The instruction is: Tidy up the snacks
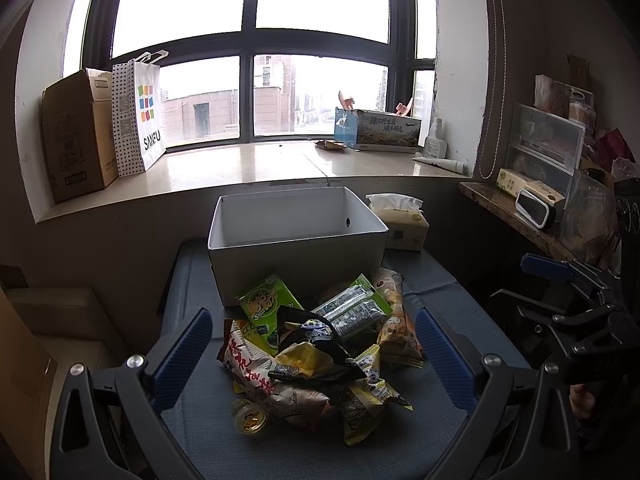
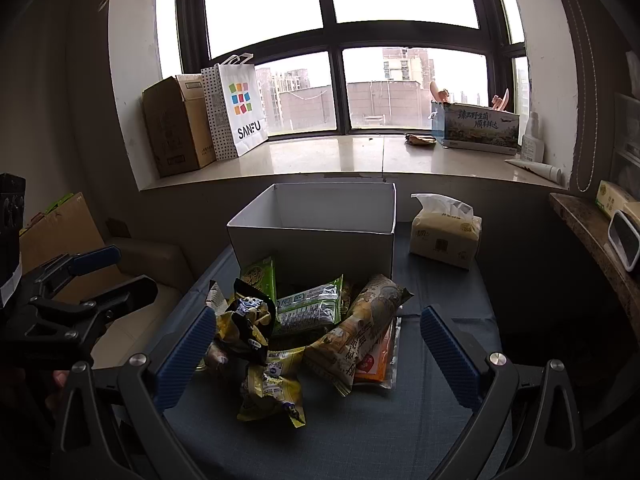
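A pile of snack packets [image 1: 316, 344] lies on a blue-grey table [image 1: 452, 300] in front of an open white box [image 1: 296, 236], which looks empty. The pile [image 2: 304, 332] and the box [image 2: 316, 232] also show in the right wrist view. My left gripper [image 1: 314, 354] is open, its blue fingers on either side of the pile, holding nothing. My right gripper [image 2: 318, 354] is open and empty, also spread around the pile. A small round yellow jelly cup [image 1: 249, 418] lies at the pile's front left.
A tissue pack [image 2: 446, 232] stands right of the box. A wide windowsill [image 1: 240, 172] behind holds a cardboard box [image 1: 76, 136], a white shopping bag [image 1: 140, 116] and a printed carton [image 1: 380, 130]. A cluttered shelf [image 1: 532, 220] stands at the right.
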Demonstrator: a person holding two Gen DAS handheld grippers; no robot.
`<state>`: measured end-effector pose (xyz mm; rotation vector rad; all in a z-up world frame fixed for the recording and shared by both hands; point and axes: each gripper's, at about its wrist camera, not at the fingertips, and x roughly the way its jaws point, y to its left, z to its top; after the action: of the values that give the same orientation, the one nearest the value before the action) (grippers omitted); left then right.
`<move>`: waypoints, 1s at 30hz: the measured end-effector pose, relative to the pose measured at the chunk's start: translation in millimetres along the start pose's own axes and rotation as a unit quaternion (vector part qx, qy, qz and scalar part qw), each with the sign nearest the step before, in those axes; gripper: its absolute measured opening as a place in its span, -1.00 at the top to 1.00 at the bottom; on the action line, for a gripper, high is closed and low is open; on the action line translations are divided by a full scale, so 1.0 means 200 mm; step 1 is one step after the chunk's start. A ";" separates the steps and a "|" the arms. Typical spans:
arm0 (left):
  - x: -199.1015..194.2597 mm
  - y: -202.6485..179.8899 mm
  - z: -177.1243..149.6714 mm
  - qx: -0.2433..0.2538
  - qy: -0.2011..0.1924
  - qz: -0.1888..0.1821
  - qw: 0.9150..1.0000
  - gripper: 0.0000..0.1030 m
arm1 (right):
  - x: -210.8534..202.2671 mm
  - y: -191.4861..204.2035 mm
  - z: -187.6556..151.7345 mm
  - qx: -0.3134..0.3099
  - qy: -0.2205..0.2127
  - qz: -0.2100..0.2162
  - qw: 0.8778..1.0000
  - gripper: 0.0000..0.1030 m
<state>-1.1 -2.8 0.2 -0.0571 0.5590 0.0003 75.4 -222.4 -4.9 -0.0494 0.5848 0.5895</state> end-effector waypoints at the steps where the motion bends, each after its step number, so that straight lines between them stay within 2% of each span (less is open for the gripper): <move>1: 0.00 0.00 0.00 0.000 0.000 0.000 1.000 -1.00 | 0.00 0.00 0.00 0.000 0.000 0.000 1.000 -1.00; 7: -0.01 0.00 0.00 0.002 -0.004 0.005 1.000 -1.00 | 0.00 0.00 0.00 -0.001 0.001 0.000 1.000 -1.00; 14: 0.00 0.04 -0.02 -0.017 -0.002 -0.013 1.000 -1.00 | 0.08 -0.03 -0.02 -0.002 0.020 0.005 1.000 -1.00; 19: 0.00 0.09 -0.03 -0.028 -0.016 -0.011 0.999 -1.00 | 0.28 -0.07 -0.05 0.004 0.066 0.015 0.998 -1.00; 25: 0.04 0.19 -0.06 -0.072 -0.017 -0.029 0.997 -1.00 | 0.67 -0.25 -0.09 0.064 0.146 0.018 0.987 -1.00; 28: 0.02 0.21 -0.08 -0.072 -0.052 -0.025 0.996 -0.99 | 0.83 -0.33 -0.12 0.079 0.179 0.009 0.981 -1.00; 30: 0.00 0.21 -0.10 -0.065 -0.089 -0.004 0.994 -1.00 | 0.90 -0.37 -0.15 0.096 0.197 0.008 0.976 -1.00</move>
<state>-12.4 37.4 -18.0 -0.1839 0.3802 0.0329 220.9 -198.1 -134.0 0.0226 1.0259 0.5395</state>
